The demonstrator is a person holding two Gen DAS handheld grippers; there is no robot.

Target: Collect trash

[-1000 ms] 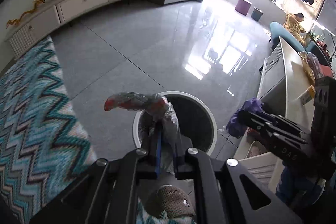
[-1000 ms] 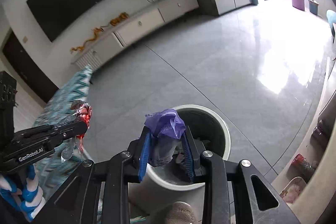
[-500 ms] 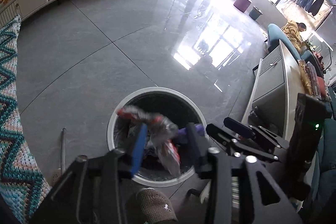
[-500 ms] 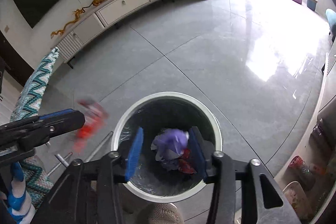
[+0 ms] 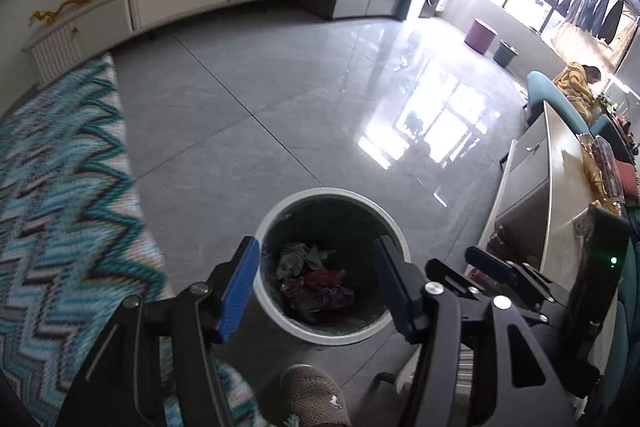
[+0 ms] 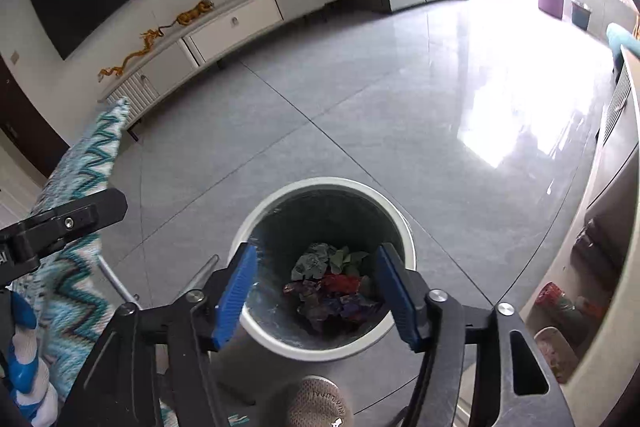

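Both wrappers had dropped from the blue pads since a moment earlier. From the left wrist, the left gripper (image 5: pixel 316 283) hung spread and empty over the round white bin (image 5: pixel 394 241) on glossy grey tile (image 5: pixel 260 115), beside a zigzag knit rug (image 5: pixel 60 187). From the right wrist, the right gripper (image 6: pixel 316 287) was likewise spread; crumpled trash (image 6: pixel 332 287), seemingly foil and paper, lay inside the bin (image 6: pixel 408 247).
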